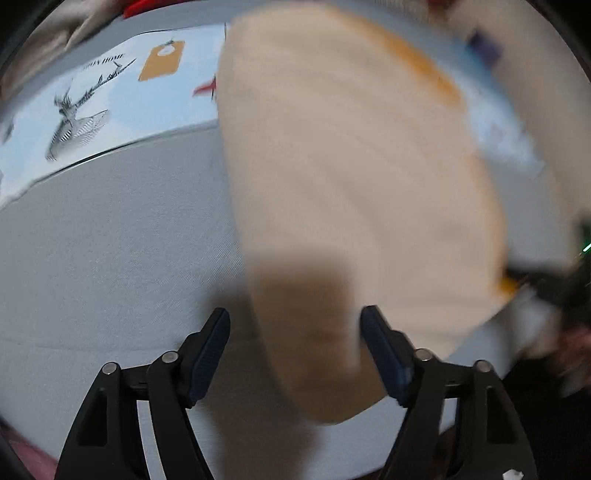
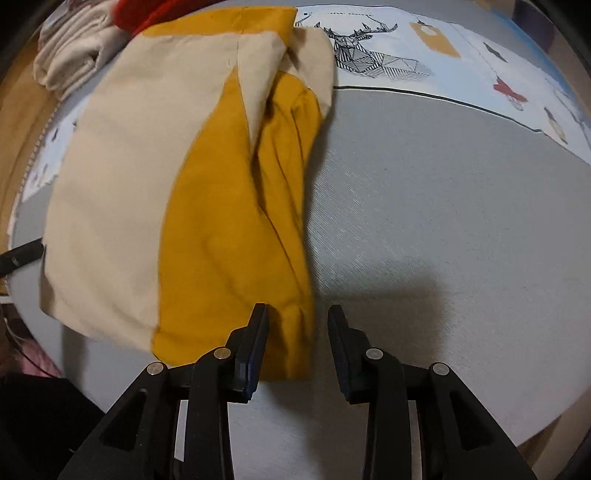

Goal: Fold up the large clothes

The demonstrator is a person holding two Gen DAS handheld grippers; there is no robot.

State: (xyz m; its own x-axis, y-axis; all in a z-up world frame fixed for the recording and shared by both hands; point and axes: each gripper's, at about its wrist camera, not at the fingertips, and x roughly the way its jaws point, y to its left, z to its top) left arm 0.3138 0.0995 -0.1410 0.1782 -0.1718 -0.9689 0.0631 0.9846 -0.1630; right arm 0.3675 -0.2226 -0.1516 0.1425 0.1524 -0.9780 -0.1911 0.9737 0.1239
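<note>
A large beige and mustard garment (image 2: pixel 221 240) lies folded into a long strip on the grey cloth-covered surface (image 2: pixel 443 221). My right gripper (image 2: pixel 297 317) points down over its near right corner. It is open, with the mustard edge lying under the gap and neither pad pressing it. In the blurred left wrist view the same garment (image 1: pixel 351 166) shows mostly beige. My left gripper (image 1: pixel 295 325) hangs open and wide above its near end, its shadow falling on the fabric, and it holds nothing.
A pale blue border printed with a geometric deer (image 2: pixel 369 51) runs along the far side of the cloth. A pile of beige clothes (image 2: pixel 74 51) and something red (image 2: pixel 147 14) sit at the far left. A dark object (image 2: pixel 22 254) lies by the garment's left edge.
</note>
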